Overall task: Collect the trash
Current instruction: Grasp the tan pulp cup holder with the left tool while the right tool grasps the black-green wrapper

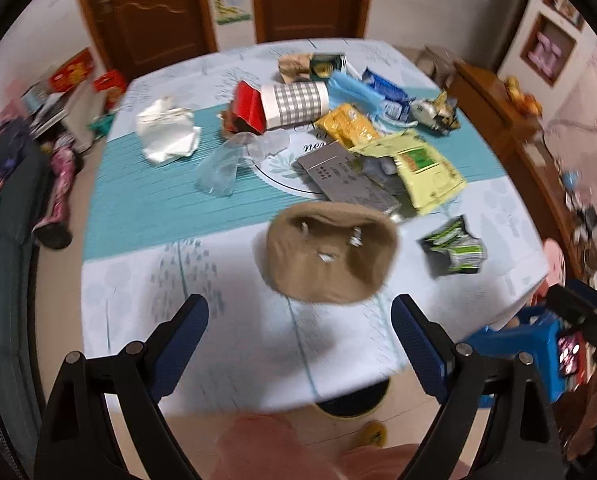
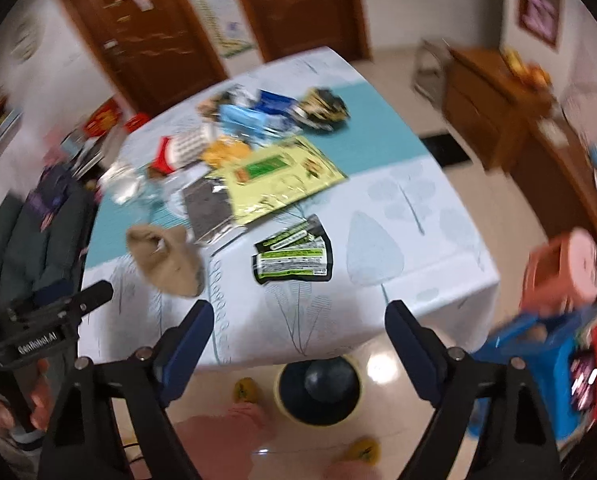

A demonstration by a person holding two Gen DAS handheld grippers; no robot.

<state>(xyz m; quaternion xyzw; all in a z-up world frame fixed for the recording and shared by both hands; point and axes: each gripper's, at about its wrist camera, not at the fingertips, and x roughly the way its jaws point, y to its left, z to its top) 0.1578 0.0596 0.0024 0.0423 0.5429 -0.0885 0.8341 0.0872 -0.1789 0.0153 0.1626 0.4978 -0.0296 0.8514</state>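
the trash lies scattered over the far half and middle of the desk point(image 1: 238, 344), which is covered by a pale cloth with a teal band. nearest the claws sits a tan fabric pouch point(image 1: 332, 252), its mouth gaping, and just to its right a crumpled black-and-green wrapper point(image 1: 454, 250) lies apart from the rest. beyond the pouch a grey flat packet point(image 1: 346, 178) is partly overlapped by a pale yellow packet point(image 1: 428, 174). further back lie a yellow snack bag point(image 1: 348, 124), a checked paper cup point(image 1: 294, 104) on its side touching a red carton point(image 1: 250, 108), a clear plastic cup point(image 1: 218, 170) tipped over, and a crumpled white paper point(image 1: 166, 132) off to the left. blue wrappers point(image 1: 378, 92) and a gold-black foil wrapper point(image 1: 436, 114) crowd the far right.

the left claw point(image 1: 300, 344) hangs released over the near desk edge, grasping nothing. the right claw point(image 2: 298, 350) is likewise released and empty, above the desk's near corner. below that corner a dark bin with a yellow rim point(image 2: 318, 392) stands on the floor, with a blue stool point(image 2: 538, 356) to its right.
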